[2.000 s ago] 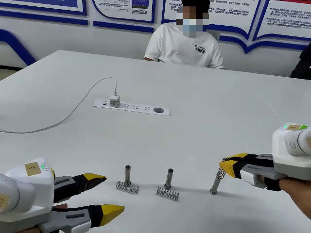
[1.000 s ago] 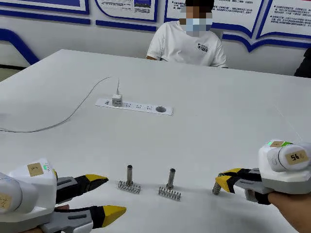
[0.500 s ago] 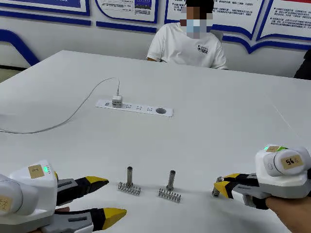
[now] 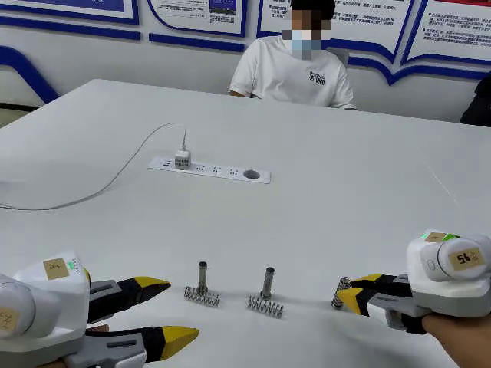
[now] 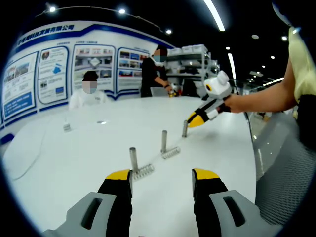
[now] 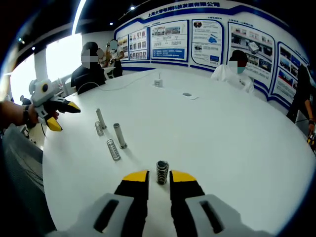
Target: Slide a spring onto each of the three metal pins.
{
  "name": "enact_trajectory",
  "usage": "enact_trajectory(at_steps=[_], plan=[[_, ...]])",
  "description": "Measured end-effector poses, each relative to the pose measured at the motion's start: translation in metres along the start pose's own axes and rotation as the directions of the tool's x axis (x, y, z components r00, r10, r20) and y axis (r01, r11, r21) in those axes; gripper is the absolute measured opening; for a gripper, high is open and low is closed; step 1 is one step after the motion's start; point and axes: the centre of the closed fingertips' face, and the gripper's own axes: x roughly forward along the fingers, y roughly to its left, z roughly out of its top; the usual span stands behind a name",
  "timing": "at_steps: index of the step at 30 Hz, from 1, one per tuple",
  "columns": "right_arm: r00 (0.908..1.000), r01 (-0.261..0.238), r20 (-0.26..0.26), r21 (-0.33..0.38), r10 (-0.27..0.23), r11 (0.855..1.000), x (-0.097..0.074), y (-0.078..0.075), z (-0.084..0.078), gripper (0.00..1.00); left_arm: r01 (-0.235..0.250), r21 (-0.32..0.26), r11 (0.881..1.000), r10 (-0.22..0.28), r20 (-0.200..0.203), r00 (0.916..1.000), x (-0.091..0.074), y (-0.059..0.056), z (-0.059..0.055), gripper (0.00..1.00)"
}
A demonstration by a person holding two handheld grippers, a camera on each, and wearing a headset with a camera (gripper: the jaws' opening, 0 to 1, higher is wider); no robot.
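Three metal pins stand on the white table (image 4: 345,192). The left pin (image 4: 202,275) and the middle pin (image 4: 268,280) are bare; a spring (image 4: 201,296) lies at the left pin's base and another spring (image 4: 265,307) at the middle pin's base. My right gripper (image 4: 343,294) is low at the right pin (image 4: 338,295). In the right gripper view its jaws are closed in on a spring (image 6: 162,172) that sits around that pin. My left gripper (image 4: 175,310) stands open at the near left, apart from the pins, with nothing between its fingers (image 5: 119,176).
A white power strip (image 4: 219,170) with a plugged charger (image 4: 182,159) and a cable (image 4: 100,188) lies mid-table. A person (image 4: 293,65) sits at the far edge. Bare table lies between the strip and the pins.
My right gripper has come down along the right pin with the spring, from the pin's tilted top to near the table. The left gripper has stayed put and open.
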Motion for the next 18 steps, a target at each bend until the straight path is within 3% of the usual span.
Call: enact_trajectory(at_steps=[8,18], plan=[[0.9999,-0.009,-0.011,0.002,0.009,1.000,-0.004,0.005,-0.006,0.18,0.003,0.002,1.000,-0.003,0.002,1.0000,0.001,-0.002,0.001,0.49],[0.9990,-0.044,-0.009,-0.020,0.043,0.999,-0.006,0.024,-0.003,0.18,0.010,0.004,1.000,-0.010,0.004,0.9999,0.003,-0.003,0.002,0.49]])
